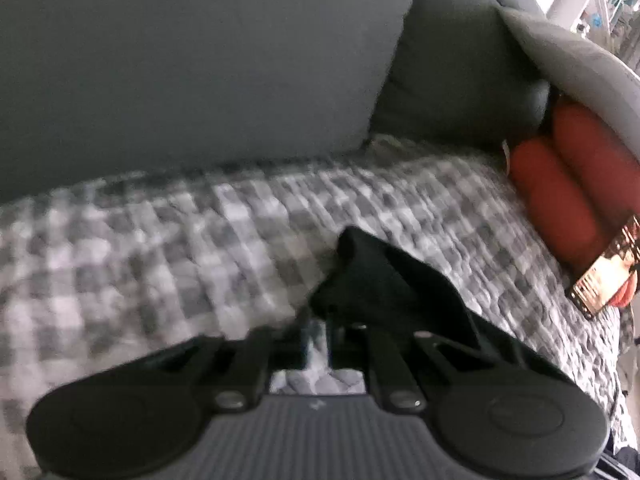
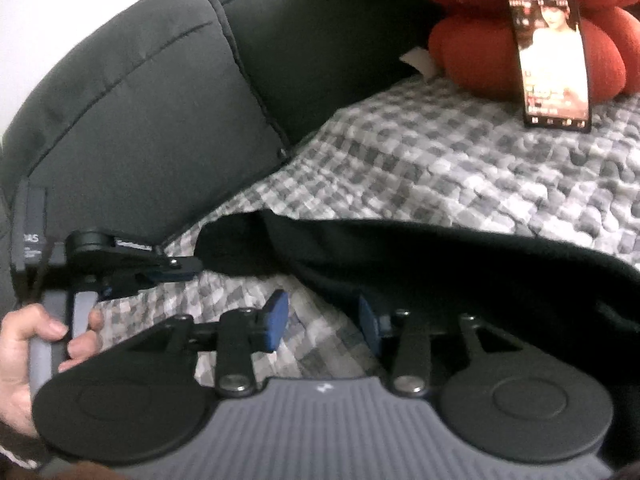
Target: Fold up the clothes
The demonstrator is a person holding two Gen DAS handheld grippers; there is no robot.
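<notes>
The black cloth garment (image 2: 420, 256) lies on a grey-and-white checked quilted cover (image 2: 460, 168) spread over the seat of a dark grey upholstered sofa (image 2: 140, 120). In the right wrist view it stretches as a long dark band from the middle of the picture off to the right edge, its near edge drooping over the right-hand finger of the right gripper (image 2: 323, 326).

That gripper's blue-padded fingers (image 2: 276, 320) stand apart with only checked cover showing between them, so its jaws are open and press on nothing; the garment's edge reaches one finger but is not pinched.

The left gripper (image 2: 188, 266) shows at the left of the same view, held in a person's hand (image 2: 36, 344), with its tip at the garment's left end. In the blurred left wrist view the left gripper (image 1: 316, 322) has its fingers drawn almost together, and a peak of the black cloth (image 1: 372, 276) rises from just in front of them, lifted off the cover, so it is clamped on the garment's corner.

A red plush cushion made of rounded lobes (image 2: 500, 40) sits at the far end of the seat against the sofa back. A phone with a lit screen (image 2: 552, 52) leans upright against it, its lower edge on the checked cover. A light grey pillow (image 1: 568, 52) rests above the red cushion in the left wrist view.
</notes>
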